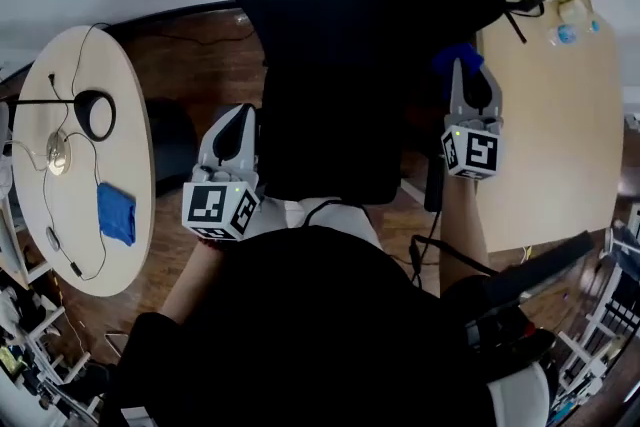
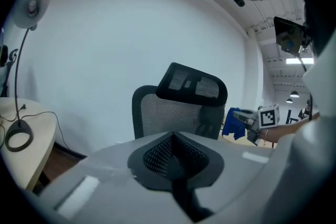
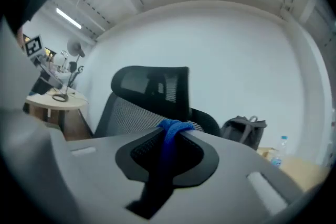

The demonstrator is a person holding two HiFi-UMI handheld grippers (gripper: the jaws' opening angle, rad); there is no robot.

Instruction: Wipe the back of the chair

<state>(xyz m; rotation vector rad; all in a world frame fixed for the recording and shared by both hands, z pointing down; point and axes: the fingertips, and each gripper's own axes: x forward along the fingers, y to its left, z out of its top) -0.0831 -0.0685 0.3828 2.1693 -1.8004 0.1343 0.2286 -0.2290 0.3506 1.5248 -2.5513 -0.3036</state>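
Big black mesh office chair with a headrest (image 1: 370, 35) sits dead centre, its back towards the person, so that's the surface to wipe. It has a round pale wooden table (image 1: 125, 105) on one side and a rectangular light wood desk (image 1: 555, 135) on the other.

The right gripper (image 1: 468, 80) is clamped on a bunched-up blue cloth (image 1: 455, 55), held just beside the right edge of the chair back. I can't tell if it's touching the mesh yet. The left gripper (image 1: 241, 120) is by the left edge, jaws pressed together with nothing in them.

What I'd worry about: only a small wad of cloth pokes out past the jaws, so dragging it over mesh could snag it and pull it loose, or you'd end up scraping with bare jaws. Also nothing's bracing the chair, so a firm push could probably swivel it away.
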